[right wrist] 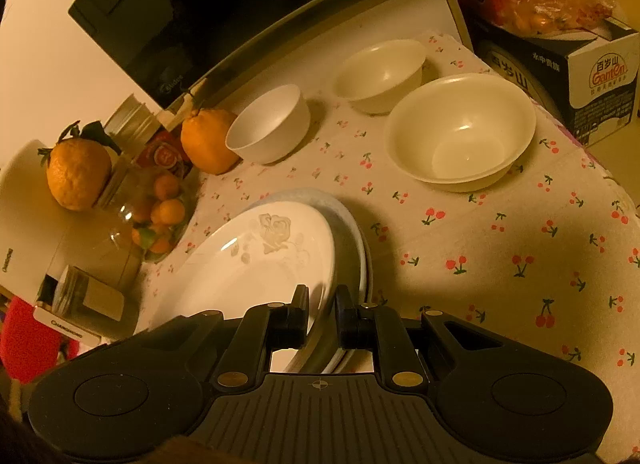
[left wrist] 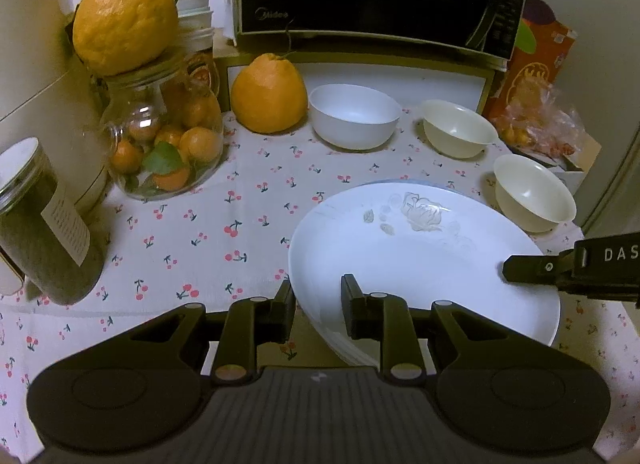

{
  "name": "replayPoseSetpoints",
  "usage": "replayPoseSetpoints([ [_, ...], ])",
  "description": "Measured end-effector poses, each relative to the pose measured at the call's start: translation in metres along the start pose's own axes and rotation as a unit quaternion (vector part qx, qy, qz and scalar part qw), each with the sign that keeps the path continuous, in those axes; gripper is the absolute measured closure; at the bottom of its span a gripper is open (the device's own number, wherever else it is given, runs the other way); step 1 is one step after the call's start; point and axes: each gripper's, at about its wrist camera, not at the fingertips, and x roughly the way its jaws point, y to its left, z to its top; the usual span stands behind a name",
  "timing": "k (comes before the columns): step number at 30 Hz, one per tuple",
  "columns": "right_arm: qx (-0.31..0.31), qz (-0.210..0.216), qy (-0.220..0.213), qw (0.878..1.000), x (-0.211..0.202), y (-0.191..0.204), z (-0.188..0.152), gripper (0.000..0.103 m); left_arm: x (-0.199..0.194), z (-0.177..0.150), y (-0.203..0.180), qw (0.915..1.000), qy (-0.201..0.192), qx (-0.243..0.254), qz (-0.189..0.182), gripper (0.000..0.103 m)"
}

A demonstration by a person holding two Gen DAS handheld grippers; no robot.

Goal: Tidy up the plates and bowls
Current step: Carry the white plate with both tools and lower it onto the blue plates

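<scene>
Gripping the rose-print plate (left wrist: 420,260) at opposite rims: left gripper (left wrist: 318,298) clamping the near-left edge, right gripper (right wrist: 322,306) pinching the right edge. Hanging tilted just above the plate stack (right wrist: 352,240) on the cherry tablecloth (left wrist: 240,199). Probably glazed, rigid, slippery, breakable; best held at the rim.

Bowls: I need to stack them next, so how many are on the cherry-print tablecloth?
3. A white round bowl beside the large orange citrus fruit, and two cream plastic bowls, one behind and one nearer, right of the plates. None seem hidden.
</scene>
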Motion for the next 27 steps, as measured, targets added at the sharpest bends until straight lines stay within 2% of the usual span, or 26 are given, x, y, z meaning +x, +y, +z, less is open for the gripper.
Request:
replayPoseSetpoints([
  [14, -0.021, -0.017, -0.023, 0.999, 0.000, 0.002, 0.001, 0.091, 0.003, -0.013, -0.015, 0.9962, -0.048, 0.068, 0.028, 0.077],
  [21, -0.039, -0.026, -0.038, 0.998, -0.005, 0.004, 0.003, 0.091, 0.006, -0.020, -0.025, 0.9924, -0.048, 0.106, 0.040, 0.077],
  [27, -0.065, -0.041, -0.041, 0.996, -0.006, 0.012, 0.002, 0.091, 0.006, -0.021, -0.025, 0.9923, -0.047, 0.108, 0.039, 0.076],
])
